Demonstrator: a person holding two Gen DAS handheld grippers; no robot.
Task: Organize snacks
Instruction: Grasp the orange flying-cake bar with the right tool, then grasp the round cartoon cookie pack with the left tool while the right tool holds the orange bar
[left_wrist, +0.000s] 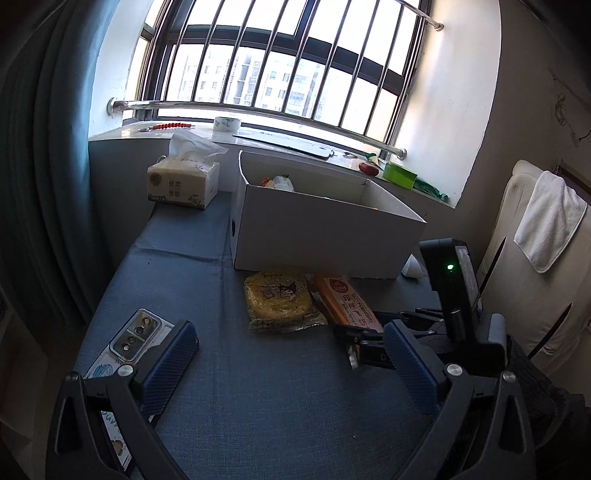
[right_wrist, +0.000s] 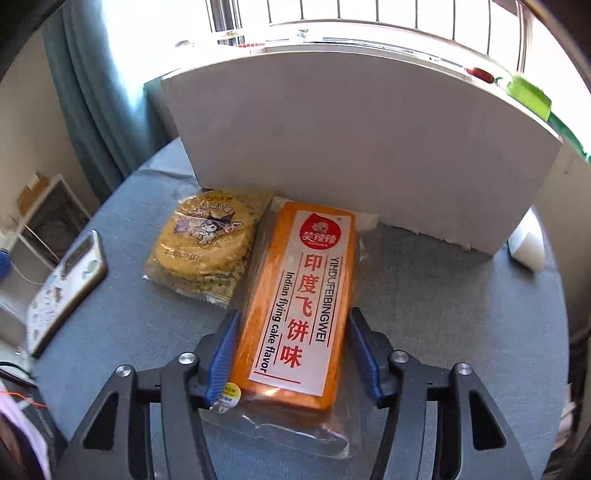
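Observation:
An orange flying-cake snack pack (right_wrist: 295, 295) lies on the blue tablecloth in front of a white cardboard box (right_wrist: 362, 147). My right gripper (right_wrist: 293, 358) is open with its blue fingers on either side of the pack's near end, close to its sides. A round yellow noodle snack pack (right_wrist: 207, 243) lies to its left. In the left wrist view the orange pack (left_wrist: 347, 299), the yellow pack (left_wrist: 280, 299) and the box (left_wrist: 325, 225) lie ahead. My left gripper (left_wrist: 291, 358) is open and empty above the cloth. The right gripper (left_wrist: 369, 345) shows at its right.
A phone (left_wrist: 136, 339) lies at the left by my left finger; it also shows in the right view (right_wrist: 66, 284). A tissue pack (left_wrist: 184, 181) stands at the back left. The box holds some snacks (left_wrist: 280, 181). A white object (right_wrist: 528, 247) lies right of the box.

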